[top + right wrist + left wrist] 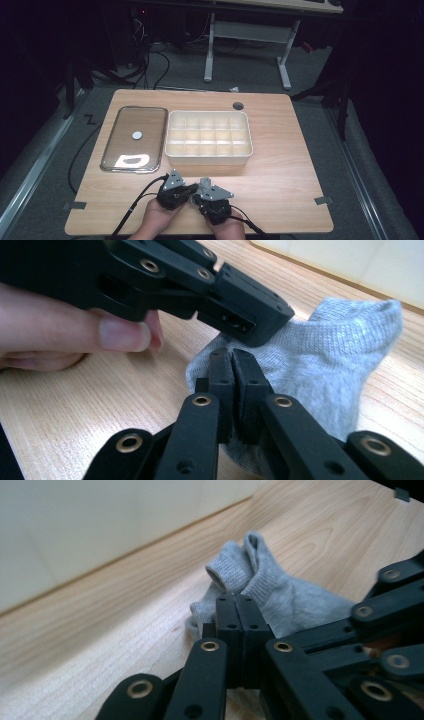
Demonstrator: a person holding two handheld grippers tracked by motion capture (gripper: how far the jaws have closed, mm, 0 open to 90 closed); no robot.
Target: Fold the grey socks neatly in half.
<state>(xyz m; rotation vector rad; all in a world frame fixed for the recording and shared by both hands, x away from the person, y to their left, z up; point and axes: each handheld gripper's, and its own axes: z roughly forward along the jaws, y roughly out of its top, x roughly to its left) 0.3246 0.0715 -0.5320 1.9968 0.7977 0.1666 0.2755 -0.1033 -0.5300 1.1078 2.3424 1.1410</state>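
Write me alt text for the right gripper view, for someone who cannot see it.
Two black grippers meet on a grey sock lying on a wooden table: the right gripper rises from below, jaws shut on the sock's edge, and the left gripper, held in a hand, comes in from the upper left. A cream box stands behind.

The 2 grippers crowd together at the table's point(280, 165) near edge, leaving bare wood open to their right. Ahead, the white divided tray point(208, 157) blocks forward passage; the glass lid point(134, 138) lies beside it on the left.
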